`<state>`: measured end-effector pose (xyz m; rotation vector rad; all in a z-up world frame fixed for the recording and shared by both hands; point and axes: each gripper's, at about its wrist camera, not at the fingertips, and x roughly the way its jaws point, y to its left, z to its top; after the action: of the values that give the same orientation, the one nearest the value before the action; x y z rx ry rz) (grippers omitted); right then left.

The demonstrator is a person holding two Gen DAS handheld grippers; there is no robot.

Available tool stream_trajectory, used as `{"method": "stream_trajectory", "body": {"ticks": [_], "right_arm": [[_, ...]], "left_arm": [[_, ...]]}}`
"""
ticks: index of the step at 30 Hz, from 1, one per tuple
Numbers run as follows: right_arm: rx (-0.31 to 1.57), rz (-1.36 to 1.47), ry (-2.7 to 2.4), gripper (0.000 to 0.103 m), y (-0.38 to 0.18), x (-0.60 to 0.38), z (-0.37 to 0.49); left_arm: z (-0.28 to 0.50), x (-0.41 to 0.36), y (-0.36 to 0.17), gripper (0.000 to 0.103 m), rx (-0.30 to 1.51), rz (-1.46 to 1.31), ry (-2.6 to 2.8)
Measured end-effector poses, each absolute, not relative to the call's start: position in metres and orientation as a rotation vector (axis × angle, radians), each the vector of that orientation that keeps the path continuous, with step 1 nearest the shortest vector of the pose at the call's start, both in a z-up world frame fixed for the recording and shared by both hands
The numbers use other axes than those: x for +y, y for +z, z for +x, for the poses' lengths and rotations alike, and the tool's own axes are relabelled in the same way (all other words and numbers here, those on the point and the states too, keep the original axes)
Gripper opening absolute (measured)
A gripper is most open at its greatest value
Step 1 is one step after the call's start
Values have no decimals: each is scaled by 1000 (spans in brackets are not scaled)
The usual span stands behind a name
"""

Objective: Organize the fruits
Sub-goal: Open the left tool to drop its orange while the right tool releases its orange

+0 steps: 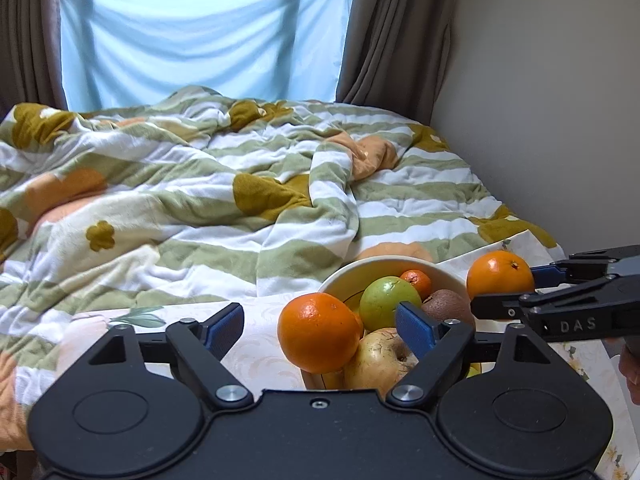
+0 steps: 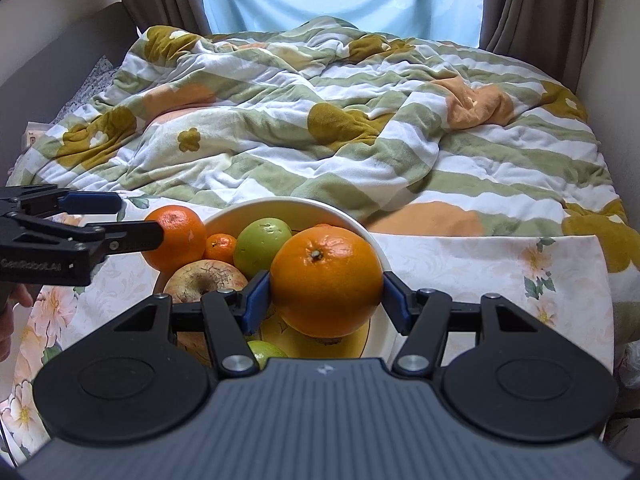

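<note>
A cream bowl (image 1: pixel 372 266) (image 2: pixel 288 206) on a floral cloth holds a green apple (image 1: pixel 388 296) (image 2: pixel 262 246), a small mandarin (image 1: pixel 417 281) (image 2: pixel 220 247), a kiwi (image 1: pixel 446 306), a wrinkled yellow apple (image 1: pixel 380 356) (image 2: pixel 204 278) and an orange (image 1: pixel 318 332) (image 2: pixel 176 238) at its left rim. My right gripper (image 2: pixel 326 294) (image 1: pixel 520 284) is shut on a large orange (image 2: pixel 326 282) (image 1: pixel 500 276) held over the bowl's right side. My left gripper (image 1: pixel 320 330) is open; the rim orange sits between its fingers, not squeezed.
The floral cloth (image 2: pixel 480 272) covers the near surface. A rumpled striped quilt (image 1: pixel 200 184) (image 2: pixel 320 120) fills the bed behind. A wall (image 1: pixel 552 100) stands on the right. Curtains (image 1: pixel 384 28) and a blue window sheet lie at the back.
</note>
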<state>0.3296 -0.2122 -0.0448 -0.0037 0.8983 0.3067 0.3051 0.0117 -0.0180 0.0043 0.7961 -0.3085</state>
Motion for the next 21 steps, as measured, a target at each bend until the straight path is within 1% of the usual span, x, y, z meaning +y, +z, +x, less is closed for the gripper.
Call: {"method": "stream_trajectory", "body": {"ticks": [3, 5, 21], "right_arm": [[893, 17, 294, 75, -43, -217, 328], [896, 24, 286, 75, -43, -218, 327], [963, 43, 260, 75, -66, -221, 304]], "left_arm": [[293, 10, -12, 100, 770, 37, -289], [286, 7, -11, 101, 763, 62, -273], [263, 13, -16, 101, 788, 72, -254]]}}
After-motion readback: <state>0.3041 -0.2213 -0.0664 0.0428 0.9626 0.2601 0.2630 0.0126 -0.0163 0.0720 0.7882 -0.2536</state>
